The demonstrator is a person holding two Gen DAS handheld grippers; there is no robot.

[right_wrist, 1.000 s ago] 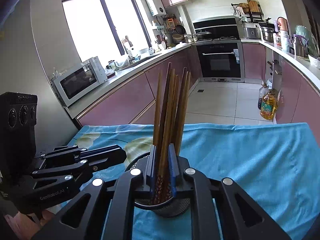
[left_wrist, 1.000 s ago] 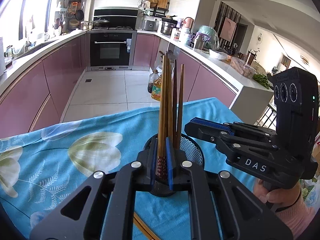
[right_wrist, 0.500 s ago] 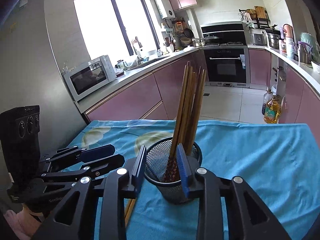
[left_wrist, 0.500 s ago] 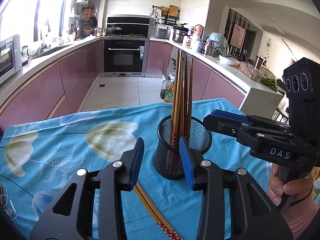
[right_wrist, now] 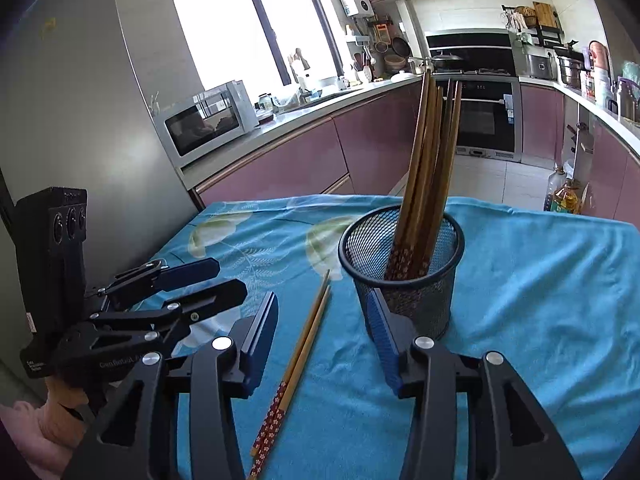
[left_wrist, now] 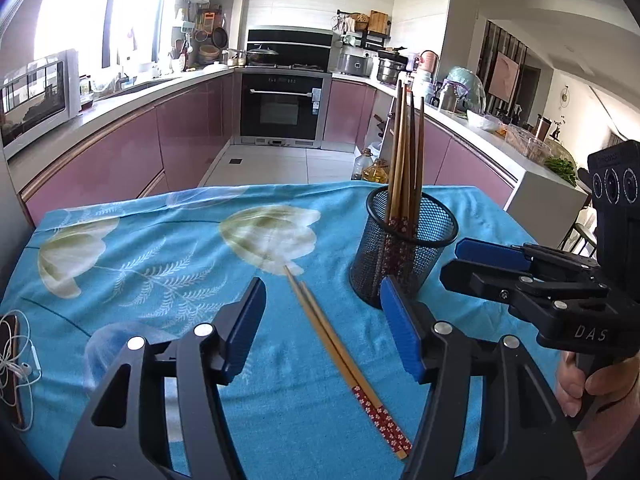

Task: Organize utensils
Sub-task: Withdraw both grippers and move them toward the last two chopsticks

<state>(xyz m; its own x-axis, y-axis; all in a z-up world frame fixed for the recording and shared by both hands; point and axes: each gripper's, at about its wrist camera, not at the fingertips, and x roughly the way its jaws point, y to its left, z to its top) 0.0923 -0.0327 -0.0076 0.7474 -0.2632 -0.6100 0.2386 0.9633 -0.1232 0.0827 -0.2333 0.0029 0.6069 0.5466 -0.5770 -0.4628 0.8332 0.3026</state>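
Note:
A black mesh cup (left_wrist: 404,256) (right_wrist: 402,272) stands on the blue flowered tablecloth (left_wrist: 160,248) and holds several wooden chopsticks (left_wrist: 406,152) (right_wrist: 430,168) upright. Two loose chopsticks (left_wrist: 340,344) (right_wrist: 304,344) with red patterned ends lie flat on the cloth, left of the cup. My left gripper (left_wrist: 322,328) hovers over that pair, its jaws opening and nothing pressed between them. My right gripper (right_wrist: 322,340) is also over the pair, jaws opening and empty, its right finger (right_wrist: 382,340) close in front of the cup. Each gripper shows in the other's view, held by a hand.
A phone with white earphones (left_wrist: 16,364) lies at the cloth's left edge. The table's far edge drops to a tiled kitchen floor, with oil bottles (left_wrist: 374,170) beyond. Pink cabinets, an oven (left_wrist: 286,108) and a microwave (right_wrist: 208,120) line the walls.
Both grippers were shut on chopsticks standing in the cup; they have let go, opened and drawn back. The loose pair on the cloth now lies between their fingers.

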